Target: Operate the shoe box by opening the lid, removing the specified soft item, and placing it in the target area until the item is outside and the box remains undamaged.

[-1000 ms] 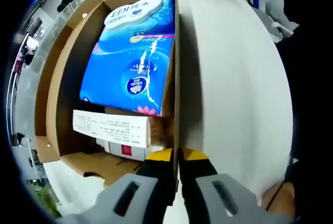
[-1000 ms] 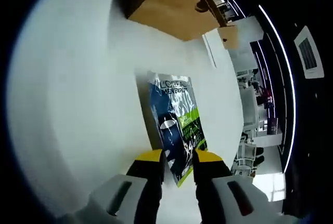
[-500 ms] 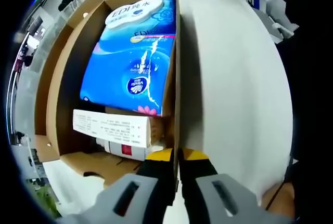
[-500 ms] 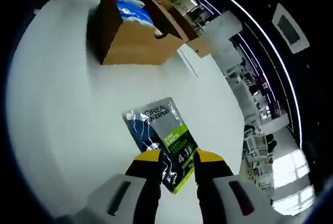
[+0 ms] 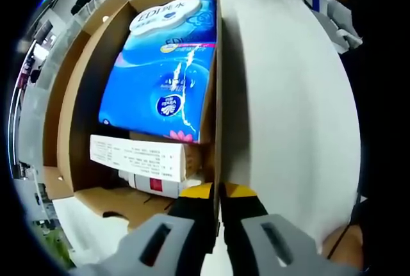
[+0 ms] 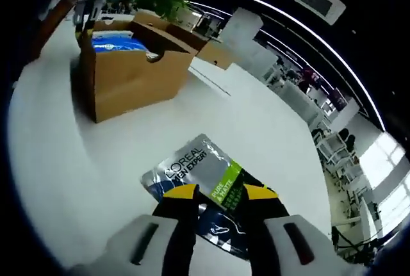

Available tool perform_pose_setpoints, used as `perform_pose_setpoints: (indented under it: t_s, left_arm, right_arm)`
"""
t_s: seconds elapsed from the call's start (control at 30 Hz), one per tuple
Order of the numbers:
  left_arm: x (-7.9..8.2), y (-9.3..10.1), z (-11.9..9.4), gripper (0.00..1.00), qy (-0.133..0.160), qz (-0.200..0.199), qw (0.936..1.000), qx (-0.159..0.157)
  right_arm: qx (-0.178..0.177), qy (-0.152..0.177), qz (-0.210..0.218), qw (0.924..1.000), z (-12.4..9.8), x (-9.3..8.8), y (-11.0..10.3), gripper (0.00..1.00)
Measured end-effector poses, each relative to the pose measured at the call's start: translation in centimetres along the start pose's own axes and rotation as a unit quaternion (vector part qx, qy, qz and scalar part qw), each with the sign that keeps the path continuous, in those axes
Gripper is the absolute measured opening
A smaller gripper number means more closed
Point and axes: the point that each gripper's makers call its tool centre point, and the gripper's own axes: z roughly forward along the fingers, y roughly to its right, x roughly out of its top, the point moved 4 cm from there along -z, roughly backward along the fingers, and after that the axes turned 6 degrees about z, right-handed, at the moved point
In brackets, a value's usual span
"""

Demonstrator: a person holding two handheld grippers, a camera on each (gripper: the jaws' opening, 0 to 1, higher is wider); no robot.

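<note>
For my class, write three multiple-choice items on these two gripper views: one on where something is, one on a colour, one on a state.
1. Where does the L'Oreal pouch lie?
A. In the cardboard box
B. On the white table
C. On a chair

2. What colour is the big tissue pack in the cardboard box?
A. Blue
B. Red
C. Black

3. What is the left gripper doing?
A. Hanging open in the air
B. Shut on the box's wall
C. Shut on the pouch

Answers:
1. B: the pouch lies flat on the table, apart from the box.
2. A: its wrapper is bright blue.
3. B: its yellow-tipped fingers pinch the cardboard edge.
</note>
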Motion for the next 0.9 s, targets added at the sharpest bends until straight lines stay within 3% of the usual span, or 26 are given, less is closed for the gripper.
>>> perform_pose_setpoints:
  t_s: [0.27,0.5,0.67,0.9]
  left_arm:
    - [0.0,0.0,0.0,0.03,0.000,0.004,1.0000,0.000]
    - [0.0,0.0,0.0,0.04,-0.002,0.005,1.0000,0.001]
    - [0.0,0.1,0.0,0.04,-0.002,0.005,1.0000,0.001]
    - [0.0,0.1,0.0,0.04,-0.003,0.006,1.0000,0.001]
  right_arm:
    - [0.015,0.028,0.110,0.9934,1.7,0.1,0.2,0.29]
    - [0.023,0.028,0.157,0.9869,2.4,-0.7,0.4,0.25]
    - [0.035,0.030,0.211,0.9764,2.7,-1.3,0.6,0.27]
    - [0.048,0.042,0.238,0.9692,2.7,-1.5,0.6,0.28]
